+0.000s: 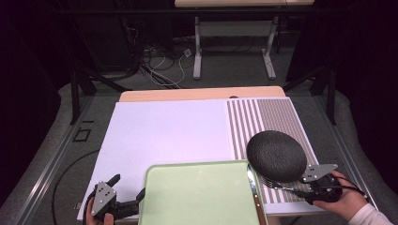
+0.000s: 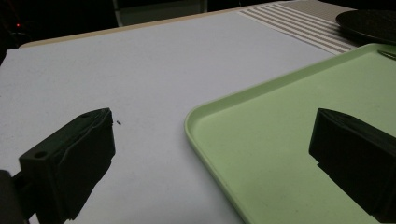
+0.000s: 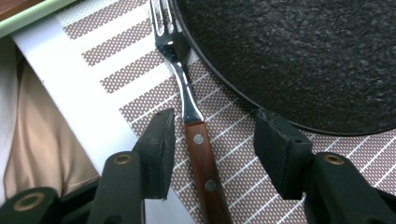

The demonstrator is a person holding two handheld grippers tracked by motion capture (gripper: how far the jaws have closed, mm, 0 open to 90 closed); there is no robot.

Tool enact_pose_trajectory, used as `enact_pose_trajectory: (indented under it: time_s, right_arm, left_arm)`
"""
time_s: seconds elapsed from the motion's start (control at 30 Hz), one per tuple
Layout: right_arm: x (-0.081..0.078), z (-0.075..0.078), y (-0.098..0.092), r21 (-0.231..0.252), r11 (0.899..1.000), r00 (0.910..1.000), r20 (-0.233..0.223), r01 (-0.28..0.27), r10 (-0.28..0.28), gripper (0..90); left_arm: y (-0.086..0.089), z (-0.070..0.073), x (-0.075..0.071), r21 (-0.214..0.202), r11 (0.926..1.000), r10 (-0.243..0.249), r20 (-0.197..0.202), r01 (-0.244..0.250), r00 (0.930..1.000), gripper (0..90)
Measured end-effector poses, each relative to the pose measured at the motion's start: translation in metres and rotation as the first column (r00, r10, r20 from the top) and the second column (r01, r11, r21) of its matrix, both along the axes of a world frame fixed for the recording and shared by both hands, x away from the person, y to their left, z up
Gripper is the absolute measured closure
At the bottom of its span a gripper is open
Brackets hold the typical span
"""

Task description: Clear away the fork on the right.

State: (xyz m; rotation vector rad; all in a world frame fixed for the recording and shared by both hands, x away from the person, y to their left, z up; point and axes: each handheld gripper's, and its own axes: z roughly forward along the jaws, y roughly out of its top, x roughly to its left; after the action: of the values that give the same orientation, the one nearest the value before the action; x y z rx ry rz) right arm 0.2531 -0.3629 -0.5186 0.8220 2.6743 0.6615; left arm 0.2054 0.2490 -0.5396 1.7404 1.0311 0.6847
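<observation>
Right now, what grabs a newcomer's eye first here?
The dark round plate on the striped placemat at the table's right, and the pale green tray at the near edge. In the right gripper view, a wood-handled fork lies between the right gripper's open jaws, beside the plate's rim. The left gripper straddles the tray's left edge.

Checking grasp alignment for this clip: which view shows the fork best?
The right gripper view: the fork lies on the striped mat beside the dark plate, its wooden handle between the right gripper, whose pads are not yet touching it. The high view shows just a sliver of it.
</observation>
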Motion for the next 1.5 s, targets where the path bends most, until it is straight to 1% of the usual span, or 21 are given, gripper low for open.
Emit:
enact_pose_trajectory:
  time_s: [0.03, 0.07, 0.13, 0.17, 0.23, 0.27, 0.33, 0.4, 0.5, 0.57, 0.6, 0.73, 0.77, 0.8, 0.87, 0.97, 1.03, 1.13, 1.17, 1.27, 1.5]
  right_arm:
    - [0.000, 0.000, 0.000, 0.000, 1.000, 1.0000, 0.000, 0.000, 0.000, 50.9]
    - [0.000, 0.000, 0.000, -0.009, 1.000, 0.9997, -0.020, -0.010, 0.010, 54.7]
    - [0.000, -0.001, 0.000, -0.011, 1.000, 0.9995, -0.032, -0.008, 0.008, 56.1]
    - [0.000, -0.002, 0.000, -0.023, 1.000, 0.9995, -0.029, -0.014, 0.013, 57.2]
    - [0.000, -0.002, 0.000, -0.027, 0.999, 0.9992, -0.036, -0.019, 0.018, 57.6]
    - [0.001, -0.005, -0.001, -0.020, 0.999, 0.9988, -0.035, -0.034, 0.033, 58.6]
    - [0.001, -0.006, -0.001, -0.018, 0.999, 0.9991, -0.026, -0.033, 0.032, 58.2]
    - [0.000, -0.007, -0.001, 0.002, 0.999, 0.9990, -0.024, -0.038, 0.038, 58.7]
    - [0.000, -0.007, -0.001, 0.005, 0.999, 0.9989, -0.018, -0.043, 0.043, 58.8]
    - [0.000, -0.007, -0.001, 0.005, 0.999, 0.9989, -0.023, -0.040, 0.041, 59.4]
    - [0.000, -0.009, -0.001, 0.018, 0.999, 0.9991, -0.028, -0.032, 0.032, 59.4]
    - [0.001, -0.011, -0.001, 0.013, 0.999, 0.9991, -0.020, -0.038, 0.039, 60.0]
    - [0.002, -0.013, -0.001, 0.016, 0.999, 0.9988, -0.037, -0.033, 0.033, 60.8]
    - [0.002, -0.013, -0.001, 0.016, 0.999, 0.9988, -0.037, -0.033, 0.033, 60.8]
    - [0.002, -0.015, 0.000, 0.022, 0.999, 0.9982, -0.046, -0.039, 0.040, 62.5]
    - [0.003, -0.016, 0.001, 0.021, 0.999, 0.9987, -0.034, -0.038, 0.039, 65.0]
    - [0.004, -0.016, 0.000, 0.022, 0.999, 0.9985, -0.039, -0.039, 0.039, 66.8]
    - [0.005, -0.017, 0.000, 0.035, 0.998, 0.9973, -0.043, -0.057, 0.059, 69.6]
    - [0.004, -0.017, 0.001, 0.033, 0.998, 0.9977, -0.043, -0.050, 0.051, 70.8]
    - [0.005, -0.017, 0.001, 0.039, 0.997, 0.9967, -0.047, -0.065, 0.067, 73.5]
    - [0.006, -0.017, 0.002, 0.036, 0.996, 0.9950, -0.059, -0.079, 0.081, 76.4]
  left_arm:
    - [0.000, 0.000, 0.000, 0.000, 1.0000, 0.000, 0.000, 0.000, 1.0000, 0.5]
    - [0.000, 0.000, 0.000, 0.002, 1.0000, 0.000, -0.001, 0.000, 1.0000, 0.5]
    - [0.000, 0.000, 0.000, 0.002, 1.0000, -0.001, -0.001, 0.001, 1.0000, 0.5]
    - [0.000, 0.000, 0.000, 0.002, 1.0000, -0.001, -0.001, 0.001, 1.0000, 0.5]
    - [0.000, 0.000, 0.000, 0.002, 1.0000, -0.002, -0.002, 0.002, 1.0000, 0.5]
    - [0.000, 0.000, 0.000, 0.008, 1.0000, -0.003, 0.000, 0.003, 1.0000, 0.5]
    - [0.000, 0.000, 0.000, 0.008, 1.0000, -0.004, -0.002, 0.004, 1.0000, 0.5]
    - [0.000, 0.000, 0.000, 0.008, 1.0000, -0.004, -0.001, 0.004, 1.0000, 0.5]
    - [0.000, 0.000, 0.000, 0.002, 1.0000, -0.002, -0.002, 0.002, 1.0000, 0.5]
    - [0.000, 0.000, 0.000, 0.002, 1.0000, -0.003, -0.002, 0.003, 1.0000, 0.5]
    - [0.000, 0.000, 0.000, 0.003, 1.0000, -0.003, -0.002, 0.003, 1.0000, 0.5]
    - [0.000, 0.000, 0.000, 0.007, 1.0000, -0.003, -0.001, 0.003, 1.0000, 0.5]
    - [0.000, 0.000, 0.000, 0.009, 1.0000, -0.004, -0.001, 0.004, 1.0000, 0.5]
    - [0.000, 0.000, 0.000, 0.009, 1.0000, -0.004, -0.001, 0.004, 1.0000, 0.5]
    - [0.000, 0.000, 0.000, 0.009, 0.9999, -0.005, -0.002, 0.005, 1.0000, 0.5]
    - [0.000, 0.000, 0.000, 0.009, 1.0000, -0.004, -0.002, 0.004, 1.0000, 0.5]
    - [0.000, 0.000, 0.000, 0.010, 0.9999, -0.004, -0.002, 0.004, 1.0000, 0.5]
    - [0.000, 0.000, 0.000, 0.009, 0.9999, -0.004, -0.002, 0.004, 1.0000, 0.5]
    - [0.000, 0.000, 0.000, 0.009, 0.9999, -0.004, -0.002, 0.004, 1.0000, 0.5]
    - [0.000, 0.000, 0.000, 0.011, 0.9999, -0.004, -0.002, 0.004, 1.0000, 0.5]
    - [0.000, 0.000, 0.000, 0.011, 0.9999, -0.005, -0.001, 0.005, 1.0000, 0.5]
